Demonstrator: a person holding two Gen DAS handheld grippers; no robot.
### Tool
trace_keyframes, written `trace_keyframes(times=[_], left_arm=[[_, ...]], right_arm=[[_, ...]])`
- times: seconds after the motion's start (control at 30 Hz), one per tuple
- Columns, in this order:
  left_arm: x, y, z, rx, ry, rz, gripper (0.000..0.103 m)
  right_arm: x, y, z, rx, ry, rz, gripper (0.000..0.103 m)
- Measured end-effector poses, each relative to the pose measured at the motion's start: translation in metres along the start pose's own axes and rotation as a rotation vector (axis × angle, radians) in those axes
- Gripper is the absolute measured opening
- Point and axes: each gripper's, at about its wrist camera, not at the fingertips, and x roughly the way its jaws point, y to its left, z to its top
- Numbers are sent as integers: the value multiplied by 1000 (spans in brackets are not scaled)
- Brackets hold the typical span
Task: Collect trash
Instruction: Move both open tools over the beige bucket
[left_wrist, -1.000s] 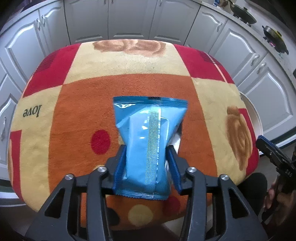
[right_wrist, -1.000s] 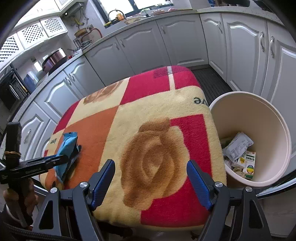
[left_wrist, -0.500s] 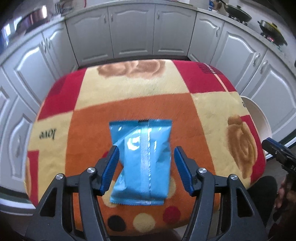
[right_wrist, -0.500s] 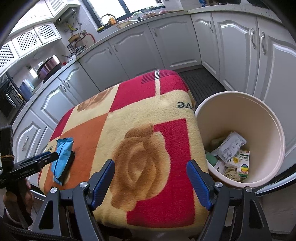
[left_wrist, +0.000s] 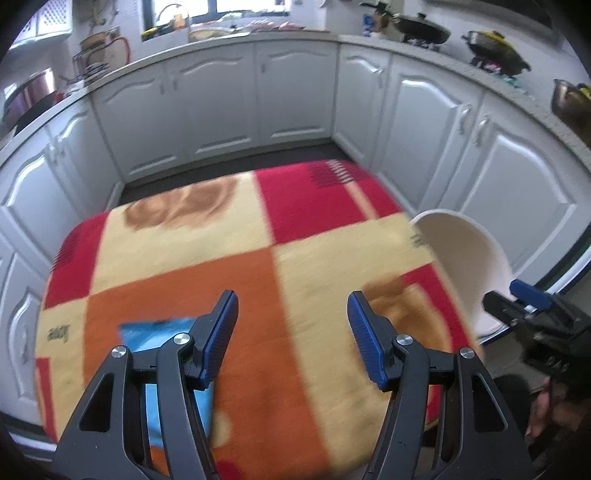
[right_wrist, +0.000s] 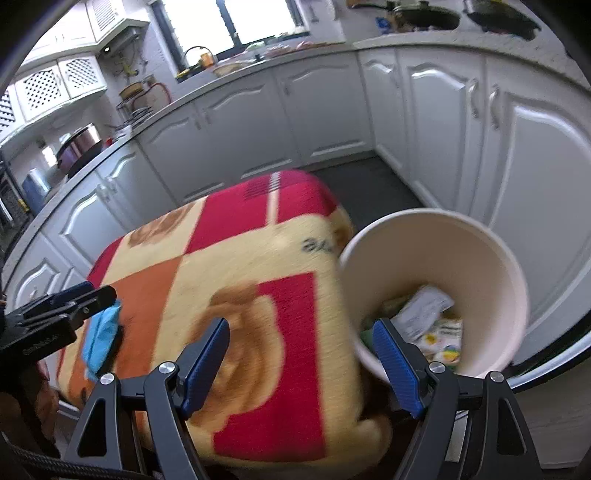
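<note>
Looking along the left gripper (left_wrist: 291, 325), its blue pads stand wide apart with nothing between them, and the jaws have just been opening. Under them lies a blanket (left_wrist: 236, 258) with red, orange and cream squares. The blue packet (left_wrist: 155, 332) lies flat on the orange square, off to the left of the fingers and partly hidden behind the left one (the picture is blurry there). A cream bucket (left_wrist: 465, 251) peeks out past the blanket's right edge; from here you cannot see inside it. The right gripper (left_wrist: 532, 306) pokes in at the far right.

Looking along the right gripper (right_wrist: 301, 354), its pads are spread wide too, holding nothing. The bucket (right_wrist: 491, 266) sits just beside the blanket (right_wrist: 236, 266), and now you can see in: a white crinkled wrapper (right_wrist: 424, 310) and a small box with yellow and green print (right_wrist: 447, 339) lie at the bottom. Far over on the left, the blue packet (right_wrist: 101, 336) rests on the blanket, right by the left gripper (right_wrist: 70, 306).
</note>
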Motion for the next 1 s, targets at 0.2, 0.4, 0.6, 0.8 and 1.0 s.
trace_keyframes(times=[0.2, 0.4, 0.6, 0.8, 1.0], left_arm=[[1, -51, 23, 44, -76, -48, 62], [0, -89, 31, 90, -132, -71, 75], [3, -109, 34, 131, -150, -78, 77], [3, -118, 37, 134, -169, -86, 77], [-5, -122, 38, 133, -203, -103, 77]], right_arm=[[-21, -29, 14, 20, -78, -95, 83], [-40, -53, 21, 47, -124, -150, 84], [-56, -70, 21, 73, -176, -199, 89], [-67, -73, 22, 69, -223, -241, 90], [-81, -72, 23, 53, -275, -270, 91]])
